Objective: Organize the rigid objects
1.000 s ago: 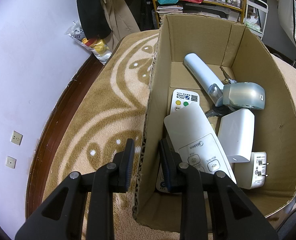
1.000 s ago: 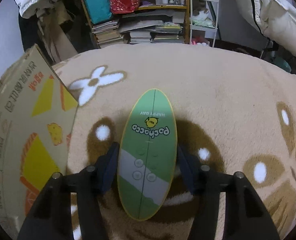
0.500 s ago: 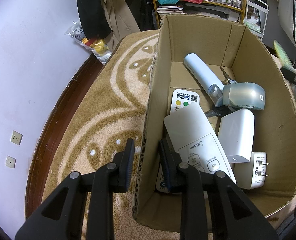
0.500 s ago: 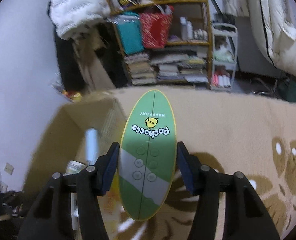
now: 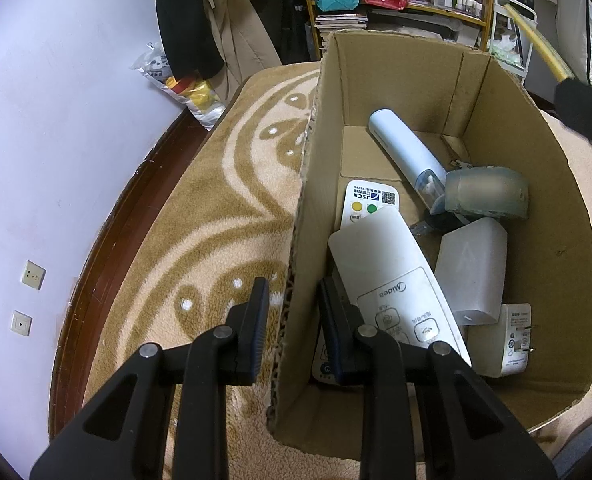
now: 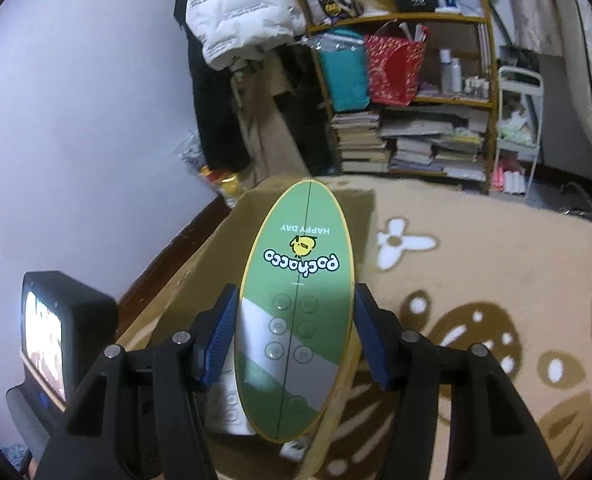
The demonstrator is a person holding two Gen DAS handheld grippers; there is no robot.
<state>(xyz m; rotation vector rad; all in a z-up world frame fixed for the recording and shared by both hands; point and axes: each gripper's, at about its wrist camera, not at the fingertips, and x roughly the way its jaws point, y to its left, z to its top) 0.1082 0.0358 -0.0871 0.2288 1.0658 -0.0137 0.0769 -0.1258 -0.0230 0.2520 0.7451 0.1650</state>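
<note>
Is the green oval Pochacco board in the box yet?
Not yet. The green oval board is held in the right tongs, above the open cardboard box.

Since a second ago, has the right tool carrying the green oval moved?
Yes. The right tool, shut on the green oval, has moved left from the bare blanket to above the cardboard box.

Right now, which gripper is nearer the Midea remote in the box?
Left. The left gripper straddles the box wall, one finger beside the Midea remote. The right gripper holds the green oval board above the box.
</note>
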